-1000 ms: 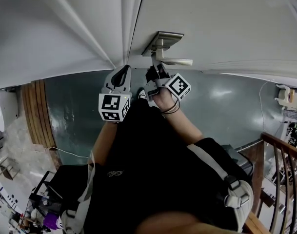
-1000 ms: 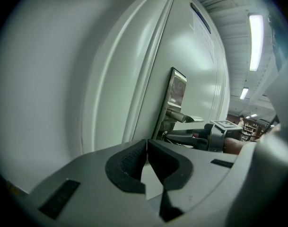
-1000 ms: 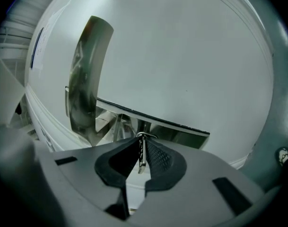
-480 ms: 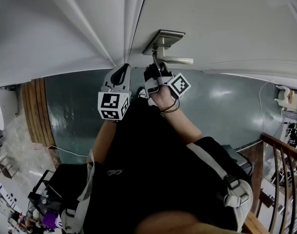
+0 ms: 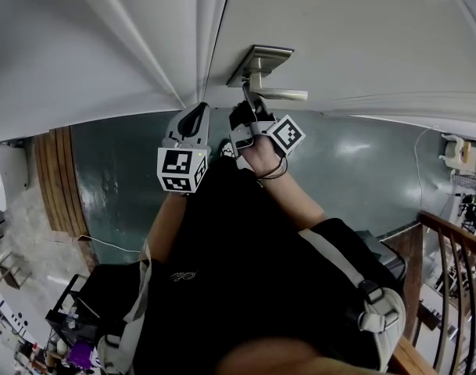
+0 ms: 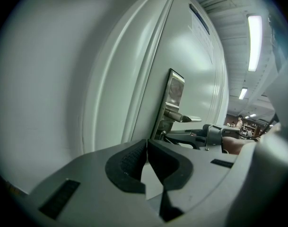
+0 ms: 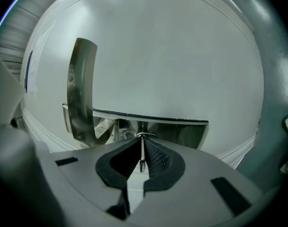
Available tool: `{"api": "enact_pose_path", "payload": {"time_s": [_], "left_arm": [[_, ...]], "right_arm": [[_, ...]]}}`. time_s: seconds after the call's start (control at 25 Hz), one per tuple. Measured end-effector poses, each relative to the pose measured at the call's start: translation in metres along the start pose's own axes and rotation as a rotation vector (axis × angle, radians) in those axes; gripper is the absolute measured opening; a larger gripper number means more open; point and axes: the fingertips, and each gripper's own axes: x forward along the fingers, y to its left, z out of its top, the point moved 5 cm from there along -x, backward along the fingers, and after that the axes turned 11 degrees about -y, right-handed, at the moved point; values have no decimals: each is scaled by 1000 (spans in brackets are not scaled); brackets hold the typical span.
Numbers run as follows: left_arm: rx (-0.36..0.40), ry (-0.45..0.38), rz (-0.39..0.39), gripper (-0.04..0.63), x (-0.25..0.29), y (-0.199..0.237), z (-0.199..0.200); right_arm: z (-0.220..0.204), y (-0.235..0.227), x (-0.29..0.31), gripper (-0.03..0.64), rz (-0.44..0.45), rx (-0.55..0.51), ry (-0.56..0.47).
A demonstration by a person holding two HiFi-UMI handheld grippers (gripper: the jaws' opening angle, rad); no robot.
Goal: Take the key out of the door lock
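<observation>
A steel lock plate with a lever handle sits on the white door. My right gripper is up against the plate just under the lever. In the right gripper view its jaws have just been closing, and the pads now press on the thin metal key, which stands edge-on between them in front of the plate. The lever curves up at the left. My left gripper hovers by the door's edge, shut and empty, with the handle ahead of it.
The door frame's mouldings run beside the lock. Below lies a teal floor. A wooden railing stands at the right, wooden slats at the left, and clutter at the lower left.
The right gripper has rolled slightly at the lock and sits a touch nearer the plate. The left gripper has kept still.
</observation>
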Motion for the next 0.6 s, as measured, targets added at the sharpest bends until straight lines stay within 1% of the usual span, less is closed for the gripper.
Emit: {"api": "enact_pose_path", "payload": {"time_s": [0.48,0.6], "left_arm": [[-3,3,2,28,1,2,0],[-4,2,-1,28,2,2,1]], "right_arm": [[-2,2,-1,29,6,20,-3],[-2,1,-2,28,20,18,-1]]}}
